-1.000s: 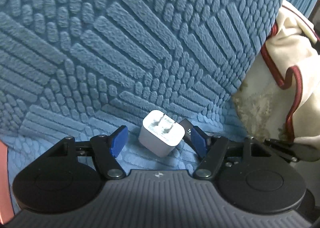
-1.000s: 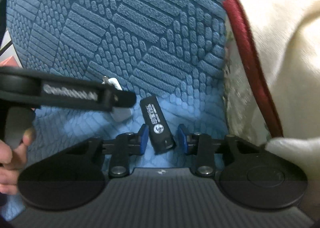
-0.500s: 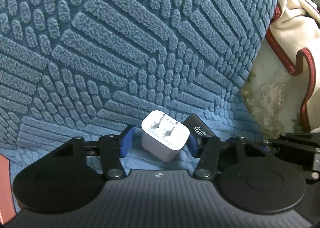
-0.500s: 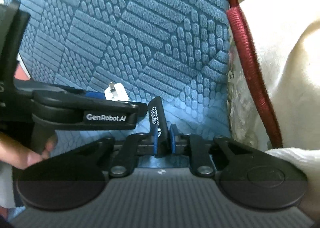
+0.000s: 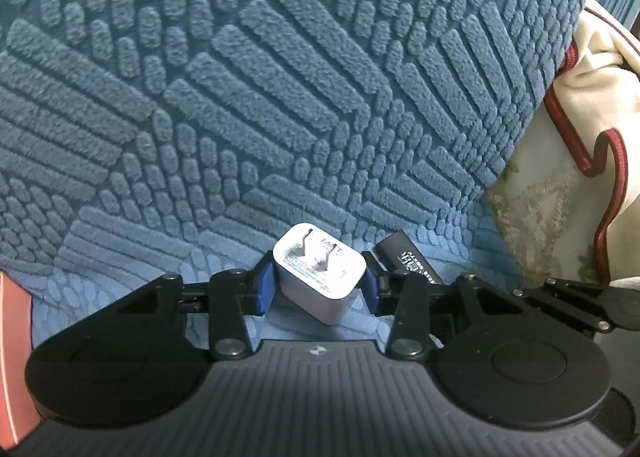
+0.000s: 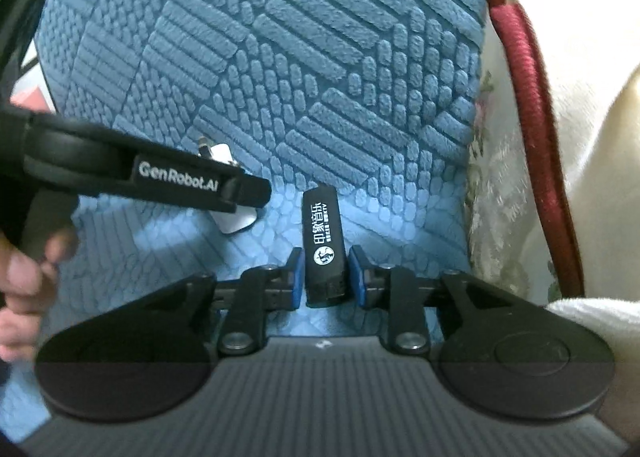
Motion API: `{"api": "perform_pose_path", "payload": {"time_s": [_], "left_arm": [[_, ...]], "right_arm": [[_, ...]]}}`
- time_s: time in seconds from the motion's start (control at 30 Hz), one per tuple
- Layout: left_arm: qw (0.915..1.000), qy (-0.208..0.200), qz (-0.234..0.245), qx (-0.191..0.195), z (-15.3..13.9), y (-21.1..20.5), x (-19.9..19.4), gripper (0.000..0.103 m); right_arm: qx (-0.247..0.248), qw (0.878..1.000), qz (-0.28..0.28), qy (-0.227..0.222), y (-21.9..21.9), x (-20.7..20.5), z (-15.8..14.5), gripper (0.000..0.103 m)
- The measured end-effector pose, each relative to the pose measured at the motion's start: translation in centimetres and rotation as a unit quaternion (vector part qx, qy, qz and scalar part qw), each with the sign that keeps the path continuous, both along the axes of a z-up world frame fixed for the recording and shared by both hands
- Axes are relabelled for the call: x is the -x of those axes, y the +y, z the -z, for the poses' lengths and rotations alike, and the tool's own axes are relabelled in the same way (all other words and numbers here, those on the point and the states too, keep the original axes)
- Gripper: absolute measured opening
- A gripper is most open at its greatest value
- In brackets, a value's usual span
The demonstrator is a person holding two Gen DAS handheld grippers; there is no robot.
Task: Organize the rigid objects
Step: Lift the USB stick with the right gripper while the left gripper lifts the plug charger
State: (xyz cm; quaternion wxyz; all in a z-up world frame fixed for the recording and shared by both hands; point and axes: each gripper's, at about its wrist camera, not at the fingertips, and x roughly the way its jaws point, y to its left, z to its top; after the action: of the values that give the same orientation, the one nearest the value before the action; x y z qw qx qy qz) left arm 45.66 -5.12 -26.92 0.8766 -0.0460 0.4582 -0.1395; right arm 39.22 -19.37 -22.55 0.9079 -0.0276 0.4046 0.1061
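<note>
Okay, left gripper point(image 5: 318, 289) first: its blue fingers point(image 5: 264, 291) have just been closing and both now press the sides of the white charger point(image 5: 320, 277), prongs facing up and away from me. That one is gripped.

On the right gripper point(image 6: 324, 277) the fingers have just been opening. The black stick point(image 6: 324, 249) lies flat between them, printed face up. I see a thin dark gap on each side, so I read it as not clamped, though it's close.

The stick's long axis runs straight out along the right fingers, near end between the pads, far end pointing up the blue cushion point(image 6: 320, 57). So no wrist roll is needed; my guess is squeeze across its width again. It sits just to the right of the charger, apart from it as far as I can tell. The right hand is clearly nearer.

A cream blanket point(image 6: 580, 97) with red trim crowds the right side, so I'd avoid swinging that way.
</note>
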Motion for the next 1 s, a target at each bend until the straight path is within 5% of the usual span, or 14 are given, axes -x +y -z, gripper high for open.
{"api": "perform_pose_path", "payload": {"time_s": [0.43,1.0], "left_arm": [[0.9992,0.009,-0.031,0.025,-2.7,4.1,4.2,0.049],[0.9979,0.016,-0.054,0.033,-4.9,5.1,14.4,0.049]], "right_arm": [[0.003,0.997,0.064,0.035,0.9,0.1,-0.8,0.027],[-0.025,0.993,0.076,0.083,2.7,7.6,-1.9,0.027]]}}
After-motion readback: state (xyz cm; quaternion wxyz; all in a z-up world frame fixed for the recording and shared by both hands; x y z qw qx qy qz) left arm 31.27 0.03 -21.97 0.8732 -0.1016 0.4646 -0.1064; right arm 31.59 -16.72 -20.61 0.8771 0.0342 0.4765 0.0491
